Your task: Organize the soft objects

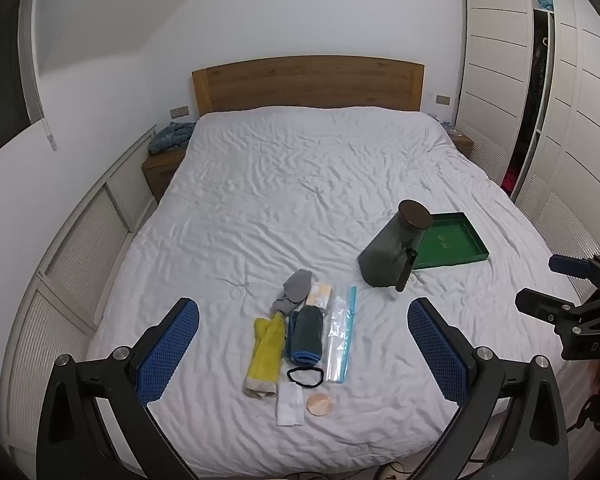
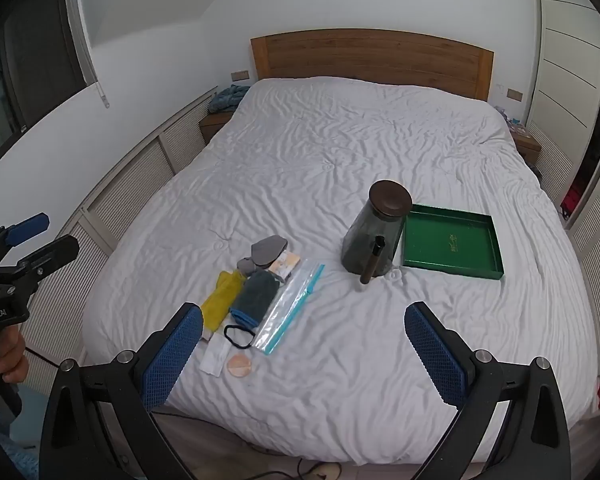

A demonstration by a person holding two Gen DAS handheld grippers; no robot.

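Observation:
A cluster of small items lies near the front of the white bed (image 1: 300, 184): a yellow cloth (image 1: 265, 350), a rolled dark teal towel (image 1: 306, 334), a grey sock (image 1: 296, 286), a clear zip bag with a blue strip (image 1: 342, 340), a black hair band (image 1: 305, 374), a round peach puff (image 1: 320, 403) and a white packet (image 1: 290, 404). The same cluster shows in the right wrist view, with the yellow cloth (image 2: 222, 300) and towel (image 2: 256, 292). My left gripper (image 1: 303, 344) is open above the cluster. My right gripper (image 2: 303, 354) is open, right of the cluster.
A dark jar with a brown lid (image 1: 394, 248) and a dark tube (image 1: 405, 270) stand beside an empty green tray (image 1: 452, 240) on the right of the bed. A wooden headboard (image 1: 308, 82) is at the back, wardrobes (image 1: 500, 80) at right, nightstands on both sides.

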